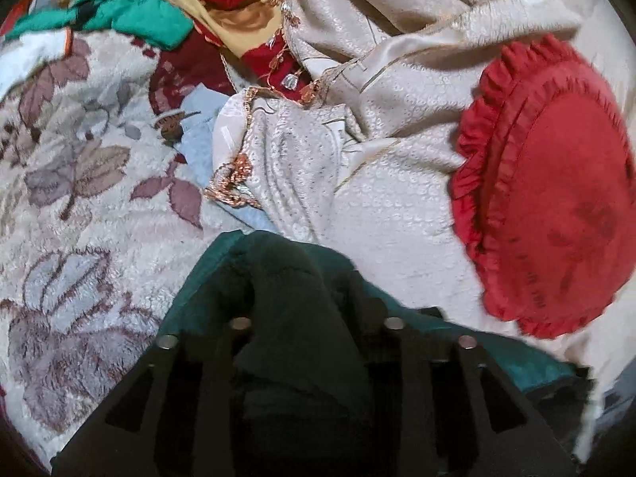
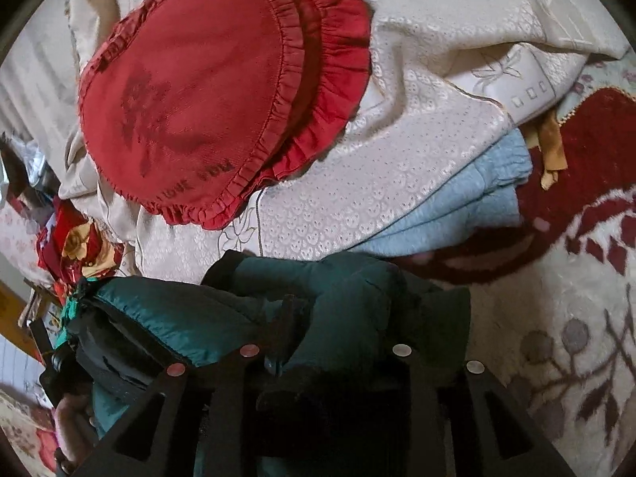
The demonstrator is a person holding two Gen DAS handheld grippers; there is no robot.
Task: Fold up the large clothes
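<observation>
The cream pile blanket with mauve leaf and flower patterns [image 1: 91,214] spread across the nine o'clock side of the left wrist view and filled the four o'clock part of the right wrist view [image 2: 556,318]. A pale beige satin cloth with a fine embossed pattern [image 1: 397,206] lay heaped from twelve to three o'clock in the left view and across the top of the right view [image 2: 417,147]. On it rested a round red cushion with a frilled edge [image 1: 556,198], at three o'clock for the left camera and eleven o'clock for the right [image 2: 198,91]. A folded light blue cloth [image 2: 457,214] sat just under the beige cloth at two o'clock in the right view.

The dark teal padded garment [image 1: 286,298] bulged up between the fingers of the left gripper [image 1: 314,290] at six o'clock, its bulk covering the fingertips, and the fingers were clamped on it. In the right view the same garment [image 2: 338,310] filled the gap of the right gripper [image 2: 326,318], draping toward eight o'clock; those fingers likewise pinched its fabric.
</observation>
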